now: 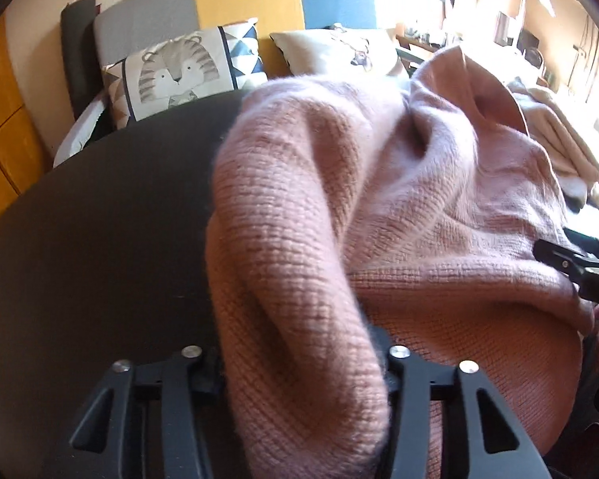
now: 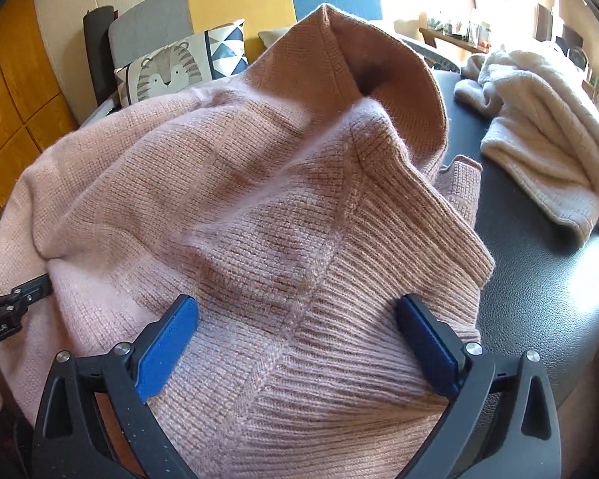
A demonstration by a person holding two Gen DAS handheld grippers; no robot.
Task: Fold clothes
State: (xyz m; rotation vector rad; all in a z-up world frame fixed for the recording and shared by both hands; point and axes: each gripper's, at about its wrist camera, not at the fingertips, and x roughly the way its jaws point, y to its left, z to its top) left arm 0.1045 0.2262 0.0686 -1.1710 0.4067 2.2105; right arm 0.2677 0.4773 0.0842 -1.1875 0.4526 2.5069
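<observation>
Gripping pink sweater (image 1: 299, 279): left tool (image 1: 299, 363); right tool (image 2: 297, 319) spread wide.

Two close wrist views along the tongs toward the sofa (image 1: 243, 4) (shared: pink sweater (image 2: 227, 183), tiger cushion (image 1: 175, 72))

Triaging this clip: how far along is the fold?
Early. Done: nothing looks folded; the pink sweater is bunched on the dark table. In hand: the left claw has a roll of the knit between its fingers, and the right claw straddles the ribbed hem, jaws wide apart. Left: flatten and fold the pink one, then the cream sweater, heaped at the far side.
</observation>
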